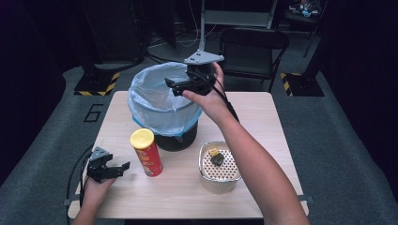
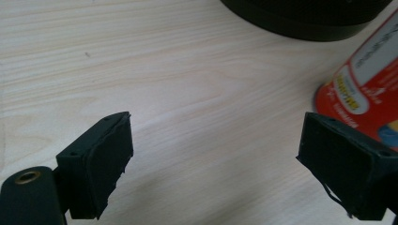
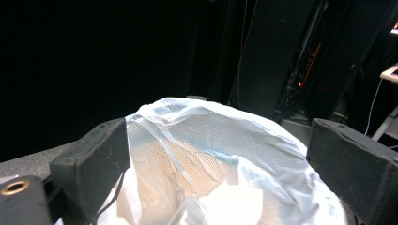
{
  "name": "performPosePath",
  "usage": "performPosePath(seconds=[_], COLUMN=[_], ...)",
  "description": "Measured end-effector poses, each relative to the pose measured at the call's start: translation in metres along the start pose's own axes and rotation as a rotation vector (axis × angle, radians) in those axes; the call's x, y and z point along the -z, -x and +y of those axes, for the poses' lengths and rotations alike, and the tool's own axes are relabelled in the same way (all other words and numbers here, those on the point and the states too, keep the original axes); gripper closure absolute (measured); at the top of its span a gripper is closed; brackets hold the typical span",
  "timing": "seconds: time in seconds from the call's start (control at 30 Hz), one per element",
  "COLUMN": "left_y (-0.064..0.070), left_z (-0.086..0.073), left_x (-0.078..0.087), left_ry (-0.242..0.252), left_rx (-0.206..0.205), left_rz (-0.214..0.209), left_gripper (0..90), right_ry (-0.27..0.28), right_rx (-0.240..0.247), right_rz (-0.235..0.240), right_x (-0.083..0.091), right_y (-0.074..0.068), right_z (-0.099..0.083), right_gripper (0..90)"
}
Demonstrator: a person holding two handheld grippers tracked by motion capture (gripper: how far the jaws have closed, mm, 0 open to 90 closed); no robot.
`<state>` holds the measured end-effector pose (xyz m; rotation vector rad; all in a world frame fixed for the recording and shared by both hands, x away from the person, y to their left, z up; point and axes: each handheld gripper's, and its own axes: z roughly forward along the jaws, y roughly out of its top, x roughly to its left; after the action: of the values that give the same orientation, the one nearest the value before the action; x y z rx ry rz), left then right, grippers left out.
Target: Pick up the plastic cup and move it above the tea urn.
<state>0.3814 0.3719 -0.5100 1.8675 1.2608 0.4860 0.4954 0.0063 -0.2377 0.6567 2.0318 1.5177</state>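
The right gripper (image 1: 176, 87) is hovering over the mouth of the black waste bin lined with a pale blue plastic bag (image 1: 159, 101), its jaws spread wide and gripping nothing; in the right gripper view the crinkled liner (image 3: 220, 154) is lying just beyond them. The left gripper (image 1: 117, 168) is resting low at the table's 8 o'clock corner, jaws likewise released, with the red cylindrical crisp can with a yellow lid (image 1: 146, 152) standing upright just at its 3 o'clock, not yet touched.

At 4 o'clock of the bin, a perforated metal basket (image 1: 218, 168) is holding a small yellow piece (image 1: 213, 151) and a dark piece (image 1: 217, 160), seemingly waiting to be binned.

Judging from here, the loose liner could be snagging on the right jaws as they are pulling away, dragging the bag off the rim. The tall can could be toppling if the left jaws nudge it off-centre, and rolling across the pale wooden table (image 1: 263, 122).
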Motion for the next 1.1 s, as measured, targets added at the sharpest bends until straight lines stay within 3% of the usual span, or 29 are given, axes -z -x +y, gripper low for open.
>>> performPosePath(seconds=[0.1, 0.23, 0.37, 0.43, 0.53, 0.77, 0.93, 1.0, 1.1], left_y=[0.004, 0.012, 0.019, 0.022, 0.031, 0.045, 0.054, 0.058, 0.061], left_z=[0.005, 0.009, 0.011, 0.014, 0.020, 0.027, 0.030, 0.031, 0.032], left_x=[0.008, 0.014, 0.017, 0.019, 0.027, 0.032, 0.024, 0.020, 0.013], left_ry=[0.017, 0.077, 0.065, 0.057, 0.095, 0.136, 0.134, 0.123, 0.107], left_rx=[-0.026, -0.045, -0.074, -0.094, -0.105, -0.146, -0.124, -0.109, -0.119], left_rz=[-0.020, -0.053, -0.109, -0.147, -0.200, -0.270, -0.318, -0.318, -0.325], left_gripper=[10.3, 10.3, 10.5, 10.5, 10.5, 10.7, 11.3, 11.2, 11.2], right_ry=[-0.001, -0.021, -0.006, -0.013, -0.031, -0.070, -0.079, -0.078, -0.072], right_rx=[-0.002, 0.019, 0.019, 0.013, 0.001, -0.016, -0.041, -0.046, -0.059], right_rz=[-0.006, -0.014, -0.015, -0.021, -0.041, -0.072, -0.078, -0.084, -0.091], right_x=[0.017, 0.040, 0.062, 0.070, 0.081, 0.101, 0.113, 0.118, 0.128], right_y=[0.005, 0.008, 0.014, 0.018, 0.026, 0.038, 0.043, 0.044, 0.044], right_z=[-0.003, -0.011, -0.024, -0.031, -0.044, -0.070, -0.085, -0.090, -0.096], right_gripper=[8.5, 14.0, 14.3, 14.9, 15.6, 15.8, 15.9, 15.8, 15.9])
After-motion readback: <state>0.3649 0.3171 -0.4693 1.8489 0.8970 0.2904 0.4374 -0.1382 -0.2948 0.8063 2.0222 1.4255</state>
